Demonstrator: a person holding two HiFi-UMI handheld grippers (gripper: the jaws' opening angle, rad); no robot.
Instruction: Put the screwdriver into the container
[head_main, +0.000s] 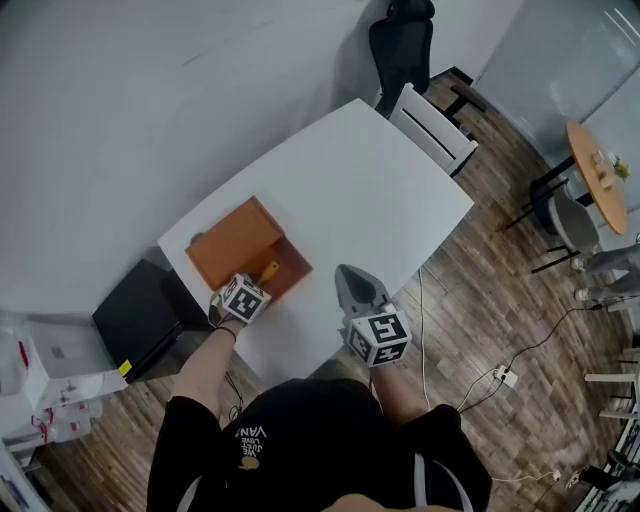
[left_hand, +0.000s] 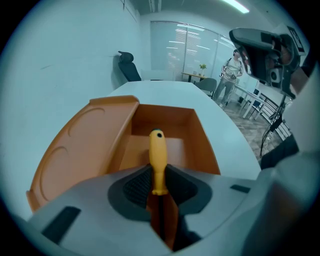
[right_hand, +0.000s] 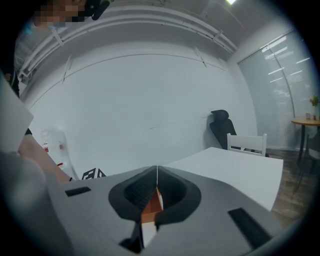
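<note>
An orange container stands open at the near left corner of the white table, its lid folded out flat beside it. My left gripper is shut on the screwdriver. The pads clamp its yellow handle near the shaft end, and the handle points out over the container's open compartment. My right gripper hovers over the table's near edge, to the right of the container. Its jaws are shut with nothing between them.
A white chair and a black office chair stand at the table's far end. A black box sits on the floor to the left. Cables and a power strip lie on the wooden floor at right.
</note>
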